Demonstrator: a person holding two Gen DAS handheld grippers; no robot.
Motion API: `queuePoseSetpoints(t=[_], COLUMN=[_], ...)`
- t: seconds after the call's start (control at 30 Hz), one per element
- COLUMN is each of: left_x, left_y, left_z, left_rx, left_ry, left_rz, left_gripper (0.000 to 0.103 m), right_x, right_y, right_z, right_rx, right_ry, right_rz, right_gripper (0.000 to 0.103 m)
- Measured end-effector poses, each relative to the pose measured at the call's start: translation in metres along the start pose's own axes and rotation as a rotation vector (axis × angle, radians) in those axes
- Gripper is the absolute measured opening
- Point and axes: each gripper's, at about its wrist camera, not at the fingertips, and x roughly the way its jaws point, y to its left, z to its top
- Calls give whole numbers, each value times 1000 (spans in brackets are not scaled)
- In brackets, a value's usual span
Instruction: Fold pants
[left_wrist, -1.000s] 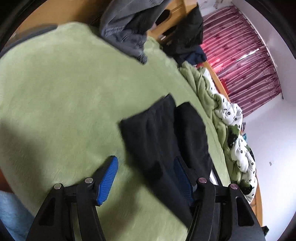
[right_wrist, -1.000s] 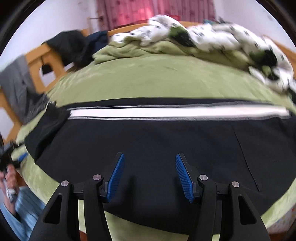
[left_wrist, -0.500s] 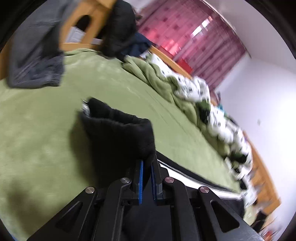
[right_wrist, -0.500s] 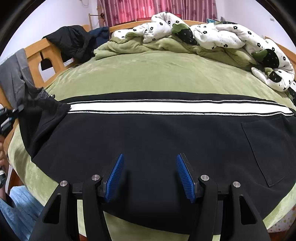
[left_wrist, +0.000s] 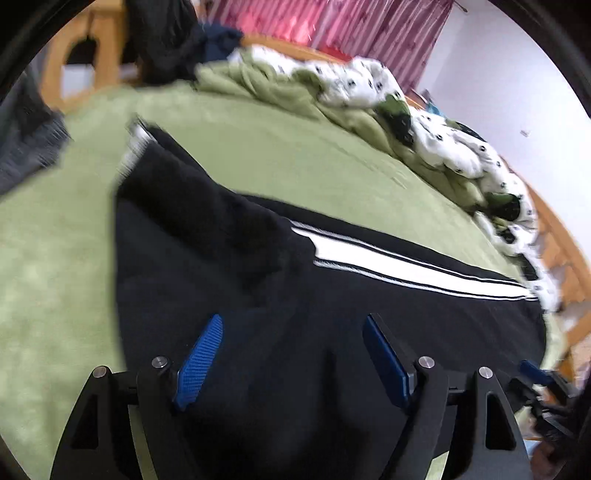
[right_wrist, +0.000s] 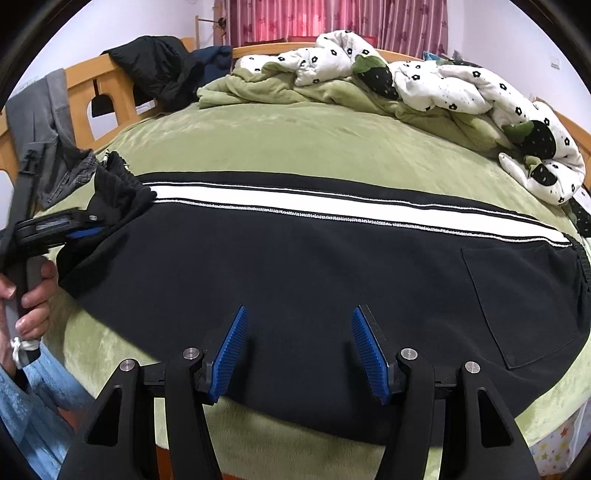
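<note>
Black track pants (right_wrist: 295, 266) with a white side stripe (right_wrist: 332, 208) lie spread flat across the near part of a bed covered by a green fleece blanket (right_wrist: 295, 147), running lengthwise from the left edge to the right edge. A patch pocket (right_wrist: 517, 302) shows on the pants toward the right edge. At the left edge the cuff end (right_wrist: 118, 188) is bunched and turned up over the rest of the leg; in the left wrist view this fold (left_wrist: 192, 206) lies blurred over the start of the stripe (left_wrist: 406, 266).

The right tool (right_wrist: 299, 347) hovers over the near hem of the pants, its blue pads (right_wrist: 231, 354) spread wide with nothing between them. The left tool (left_wrist: 291, 354) is likewise wide open above the black fabric (left_wrist: 295, 369), its blue pads (left_wrist: 199, 358) gripping nothing; from the right wrist view the left tool (right_wrist: 79, 230) sits at the left edge just beside the bunched cuff, held by the person's hand (right_wrist: 31, 295).

Along the far edge of the bed lies a rumpled white quilt with black flowers (right_wrist: 461, 88) mixed with a green blanket heap (right_wrist: 258, 88). A dark jacket (right_wrist: 159, 70) and grey trousers (right_wrist: 48, 122) hang over the wooden bed frame (right_wrist: 107, 85) at the far left corner, and red curtains (right_wrist: 332, 18) hang behind.
</note>
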Motion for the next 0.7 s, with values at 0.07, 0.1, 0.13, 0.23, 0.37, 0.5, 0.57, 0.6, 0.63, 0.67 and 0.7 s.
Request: queuePoseSetpoints(t=[0.07, 0.1, 0.13, 0.23, 0.37, 0.5, 0.57, 0.6, 0.63, 0.67, 0.7], left_x=[-7, -5, 0, 23, 50, 46, 33, 26, 15, 6, 0], left_y=[-7, -10, -12, -18, -28, -24, -30, -36, -47, -59, -68], left_z=[-5, -6, -7, 5, 7, 22, 29, 29, 30, 29, 30], left_rx=[68, 95, 115, 177, 275, 209, 181, 196, 235, 266, 282], left_ry=[-36, -41, -36, 16, 57, 58, 20, -5, -41, -67, -83], left_rz=[79, 119, 167, 278, 411, 406, 369, 360, 343, 323, 293], left_gripper=[76, 76, 76, 76, 75, 15, 8, 7, 7, 7, 7], right_x=[-3, -5, -6, -9, -10, -14, -17, -19, -21, -23, -25], right_y=[0, 0, 0, 2, -1, -9, -16, -21, -26, -31, -37], right_z=[1, 1, 0, -1, -1, 0, 0, 0, -1, -2, -4], right_rx=[0, -3, -5, -10, -9, 16, 35, 48, 60, 68, 80], right_ry=[-5, -10, -14, -19, -19, -27, -31, -36, -44, -52, -60], right_rz=[14, 17, 19, 22, 12, -8, -6, -4, -3, -1, -5], right_gripper=[59, 59, 59, 59, 59, 59, 59, 59, 59, 59, 59])
